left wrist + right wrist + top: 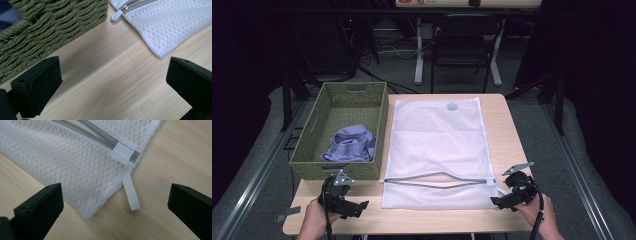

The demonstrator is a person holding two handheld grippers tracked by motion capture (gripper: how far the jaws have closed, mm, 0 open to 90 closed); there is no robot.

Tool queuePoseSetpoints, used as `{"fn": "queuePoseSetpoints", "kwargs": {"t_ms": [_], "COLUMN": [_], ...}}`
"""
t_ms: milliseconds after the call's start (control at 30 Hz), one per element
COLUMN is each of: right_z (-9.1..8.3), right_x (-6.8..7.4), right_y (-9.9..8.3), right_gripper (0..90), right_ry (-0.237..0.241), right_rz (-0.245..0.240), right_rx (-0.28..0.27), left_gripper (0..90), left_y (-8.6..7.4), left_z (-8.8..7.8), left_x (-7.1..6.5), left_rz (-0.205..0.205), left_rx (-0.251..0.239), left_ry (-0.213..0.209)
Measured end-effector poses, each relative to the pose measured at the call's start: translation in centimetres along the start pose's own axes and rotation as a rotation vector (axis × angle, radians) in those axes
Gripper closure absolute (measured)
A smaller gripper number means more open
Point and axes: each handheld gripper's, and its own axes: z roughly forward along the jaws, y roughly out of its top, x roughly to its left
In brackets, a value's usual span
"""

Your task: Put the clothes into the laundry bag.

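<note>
1. Mesh laundry bag (437, 150) lay flat mid-table, zipper (439, 181) gaping at its 6 o'clock end.
2. Left gripper (357, 207) sat at bag's 8 o'clock, jaws apart, empty, beside wicker basket (312, 145).
3. Right gripper (502, 201) sat at 4 o'clock, jaws apart, near white loop tab (131, 193).

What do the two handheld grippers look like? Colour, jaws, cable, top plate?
Both are black. The left gripper and right gripper each carry a grey three-cornered plate on top and trail a black cable. Their jaws are blocky, with flat black pads and small holes near the tips. No sleeves show.
</note>
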Motion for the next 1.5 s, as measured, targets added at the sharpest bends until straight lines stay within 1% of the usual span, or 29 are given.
{"fn": "queuePoseSetpoints", "kwargs": {"t_ms": [33,167,233,333,367,400,467,533,567,667,700,767,800,833,867,900,933,967,1033,1067,1133,1167,1233,1267,1300,1367,1433,1467,1500], "right_z": [0.1,0.2,0.2,0.5,0.5,0.6,0.6,0.4,0.4,0.3,0.5,0.6,0.7,0.8,0.8,0.7,0.6,0.4,0.3,0.1,0.0,-0.2,-0.5,-0.5,-0.5,-0.5,-0.5,-0.4,-0.3], "right_x": [-0.1,-0.1,-0.1,-0.3,-0.3,-0.5,-0.6,-0.4,-0.4,-0.1,0.0,0.0,-0.1,-0.4,-0.5,-0.5,-0.5,-0.5,-0.4,-0.3,-0.2,0.2,0.5,0.7,0.9,1.3,1.5,1.9,2.0], "right_y": [0.0,0.0,0.2,0.3,0.3,0.3,0.3,0.4,0.6,0.7,0.7,0.6,0.2,0.0,-0.2,-0.4,-0.5,-0.6,-0.7,-0.7,-0.6,-0.2,0.3,0.6,0.8,1.1,1.3,1.7,1.9], "right_gripper": [0.0,0.0,0.0,0.0,0.0,0.0,0.0,0.0,0.0,0.0,0.0,0.0,0.0,0.0,0.0,0.0,0.0,0.0,0.0,0.0,0.0,0.0,0.0,0.0,0.0,0.0,0.0,0.0,0.0], "right_ry": [0.001,0.008,0.015,0.026,0.026,0.046,0.053,0.044,0.040,0.042,0.043,0.048,0.069,0.073,0.077,0.078,0.077,0.074,0.075,0.054,0.052,0.023,-0.004,0.000,0.000,0.016,0.017,0.027,0.032], "right_rz": [-0.008,-0.013,-0.003,0.005,0.005,0.018,0.024,0.018,0.005,0.008,-0.018,-0.012,0.027,0.013,0.024,0.032,0.031,0.025,0.030,0.022,0.024,0.019,0.001,-0.002,-0.010,-0.039,-0.045,-0.062,-0.062], "right_rx": [0.005,0.014,0.002,0.001,0.001,0.000,-0.006,-0.018,-0.025,-0.025,-0.020,-0.019,0.000,-0.003,-0.004,-0.010,-0.010,-0.017,-0.023,-0.037,-0.048,-0.060,-0.076,-0.082,-0.081,-0.093,-0.097,-0.097,-0.096], "left_gripper": [0.1,0.1,0.1,0.1,0.1,0.1,0.1,0.1,0.1,0.2,0.2,0.2,0.2,0.2,0.2,0.2,0.2,0.2,0.2,0.2,0.2,0.2,0.2,0.2,0.2,0.2,0.2,0.2,0.2], "left_y": [0.0,0.0,-0.1,-0.1,-0.1,0.0,0.0,-0.2,-0.2,-0.1,0.2,0.4,0.7,0.7,1.0,1.1,1.1,1.3,1.4,1.4,1.3,1.3,1.1,1.1,1.2,1.3,1.4,1.4,1.4], "left_z": [0.0,0.0,0.1,0.2,0.2,0.2,0.2,0.3,0.2,0.3,0.4,0.4,0.6,0.6,0.9,1.0,1.0,1.1,1.1,1.2,1.2,1.1,1.0,1.0,1.0,1.0,1.0,1.1,1.1], "left_x": [0.0,0.0,0.2,0.3,0.3,0.3,0.3,0.3,0.3,0.5,0.8,0.9,1.0,1.0,0.9,0.8,0.8,0.6,0.6,0.5,0.4,0.4,0.3,0.2,0.1,0.1,0.1,0.0,0.0], "left_rz": [0.001,-0.002,-0.010,-0.017,-0.017,-0.010,-0.005,0.005,0.012,0.007,0.000,-0.001,0.010,0.010,0.020,0.023,0.023,0.032,0.039,0.044,0.050,0.054,0.059,0.071,0.072,0.076,0.077,0.074,0.078], "left_rx": [-0.001,0.001,0.004,0.007,0.007,0.001,0.000,0.002,0.006,0.001,-0.004,-0.007,-0.008,-0.008,0.004,0.005,0.005,0.002,0.002,0.004,0.005,0.007,0.008,0.005,0.002,-0.003,-0.006,-0.006,-0.004], "left_ry": [0.000,0.003,-0.001,-0.009,-0.009,-0.014,-0.016,-0.018,-0.018,-0.012,-0.010,-0.009,-0.006,-0.006,-0.014,-0.018,-0.018,-0.020,-0.022,-0.026,-0.024,-0.025,-0.032,-0.033,-0.035,-0.035,-0.035,-0.033,-0.038]}}
